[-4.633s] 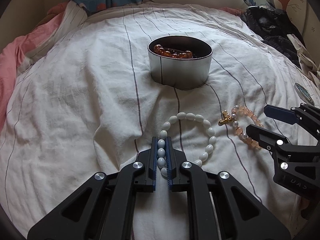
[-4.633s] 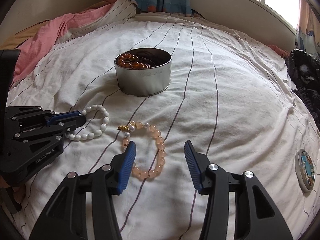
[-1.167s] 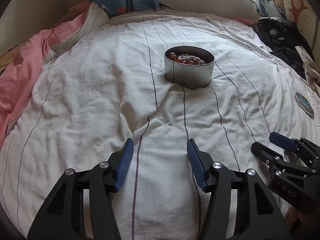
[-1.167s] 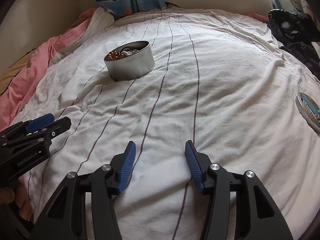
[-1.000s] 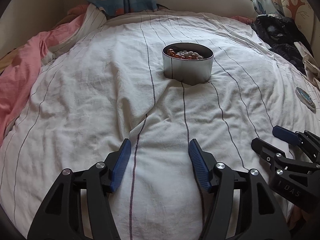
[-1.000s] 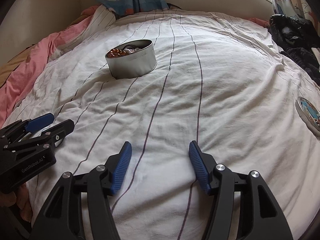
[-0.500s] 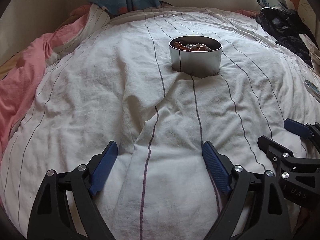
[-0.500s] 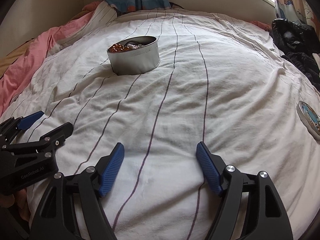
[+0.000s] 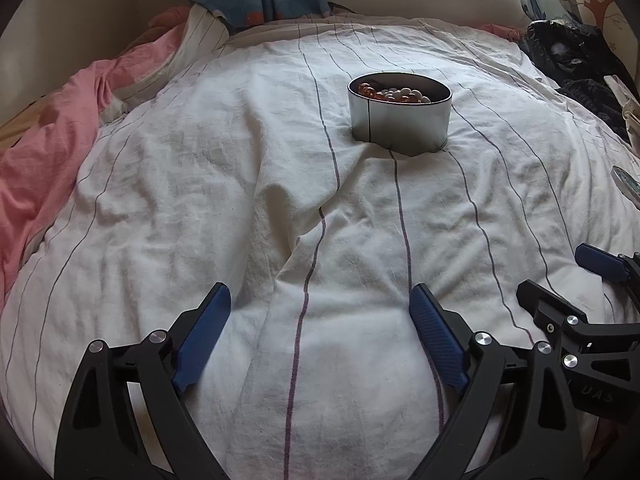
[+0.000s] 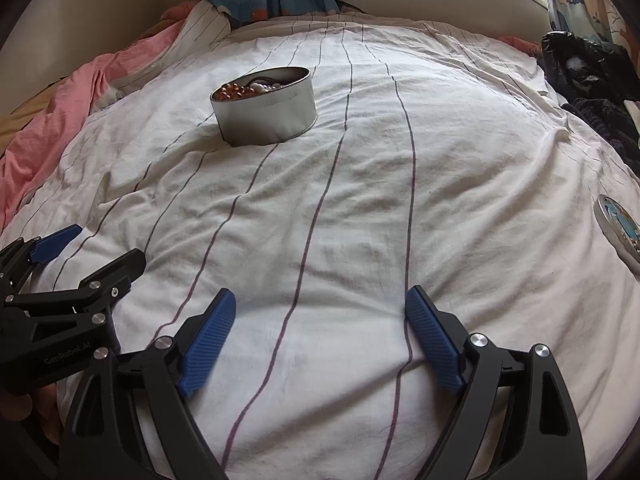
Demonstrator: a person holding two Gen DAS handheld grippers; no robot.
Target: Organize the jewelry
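Left wrist view: beads [image 9: 394, 94] are being held inside the tin [image 9: 400, 126], upper centre on the bed [image 9: 200, 184]. Both tongs, left [image 9: 320, 330] and right [image 10: 320, 328], are being kept spread, empty; the round lid [image 10: 620, 228] at the frame's right edge is probably being left for fitting squarely.

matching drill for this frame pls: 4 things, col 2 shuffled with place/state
1. tin
2. beads
3. left gripper
4. lid

a. open, empty
b. inside the tin
c. flat near the bed's right edge
d. upright mid-bed

Pairs: 1-d, 2-b, 3-a, 4-c
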